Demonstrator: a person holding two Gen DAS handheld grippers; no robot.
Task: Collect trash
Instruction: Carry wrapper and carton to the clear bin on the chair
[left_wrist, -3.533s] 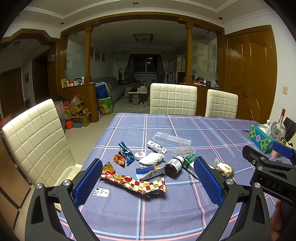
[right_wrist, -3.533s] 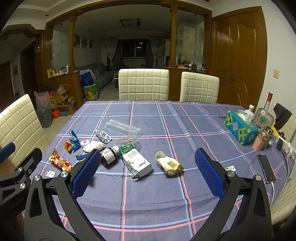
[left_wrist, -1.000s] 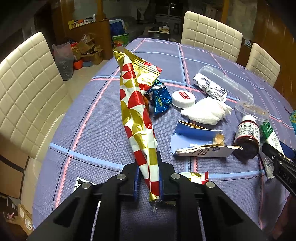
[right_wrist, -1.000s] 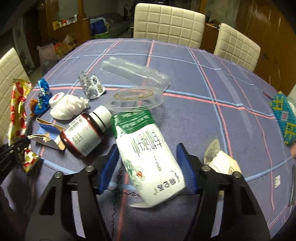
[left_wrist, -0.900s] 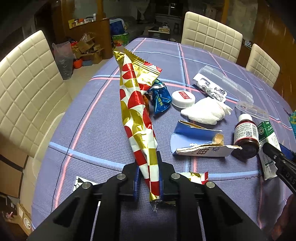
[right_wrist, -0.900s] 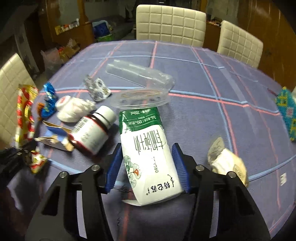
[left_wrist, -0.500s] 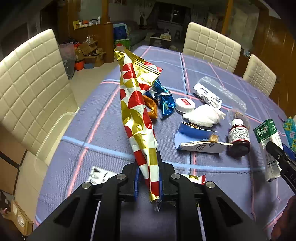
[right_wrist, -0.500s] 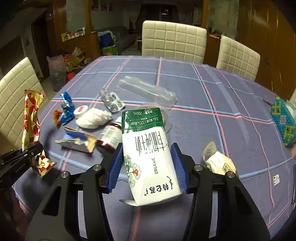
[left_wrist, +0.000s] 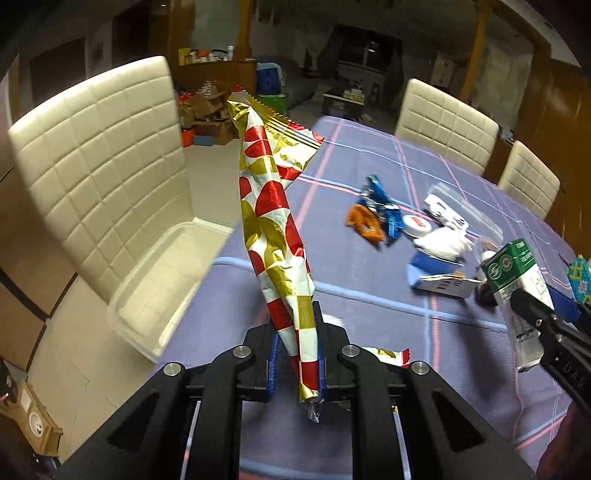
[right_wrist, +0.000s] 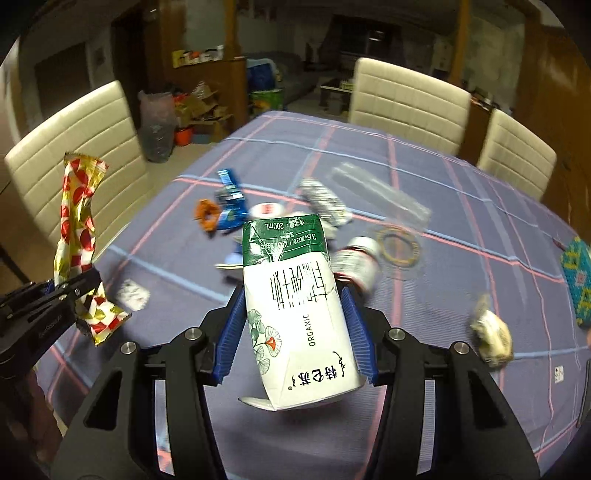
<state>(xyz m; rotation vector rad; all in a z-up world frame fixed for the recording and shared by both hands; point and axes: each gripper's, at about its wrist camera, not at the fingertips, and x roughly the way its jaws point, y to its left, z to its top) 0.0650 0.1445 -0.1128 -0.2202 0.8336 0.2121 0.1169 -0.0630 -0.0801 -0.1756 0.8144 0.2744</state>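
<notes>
Left wrist view, left gripper (left_wrist: 295, 354): closed on the lower end of a long, crinkled red, gold and white foil snack wrapper (left_wrist: 275, 221), which is held clear of the table and stands upward, leaning toward the left edge.
Left wrist view, table: a blue plaid tablecloth (left_wrist: 369, 280) is seen beneath; a cream quilted chair (left_wrist: 99, 162) is set at its left edge, with a clear plastic bin (left_wrist: 162, 284) on the seat.
Left wrist view, remaining litter: an orange wrapper (left_wrist: 364, 223), a blue foil wrapper (left_wrist: 386, 210), a white round cap (left_wrist: 415, 224), a white crumpled tissue (left_wrist: 443, 242) and a torn blue-and-white paper box (left_wrist: 439, 277) are spread toward the right side of the cloth.
Left wrist view, right gripper (left_wrist: 554, 332): seen at the right edge, with the green top of a carton (left_wrist: 511, 269) between its fingers.
Right wrist view, right gripper (right_wrist: 295, 328): clamped on both sides of a green-and-white 200 mL milk carton (right_wrist: 295, 302), which is held off the cloth, green end away from the camera.
Right wrist view, behind the carton: a dark brown pill bottle with white label (right_wrist: 356, 264) and a clear round plastic lid (right_wrist: 399, 243) are lying on the cloth; a crumpled beige wrapper (right_wrist: 491, 336) is near the right edge.
Right wrist view, left gripper (right_wrist: 79, 286): seen at the left, gripping the foil wrapper (right_wrist: 75, 218) near its lower end.
</notes>
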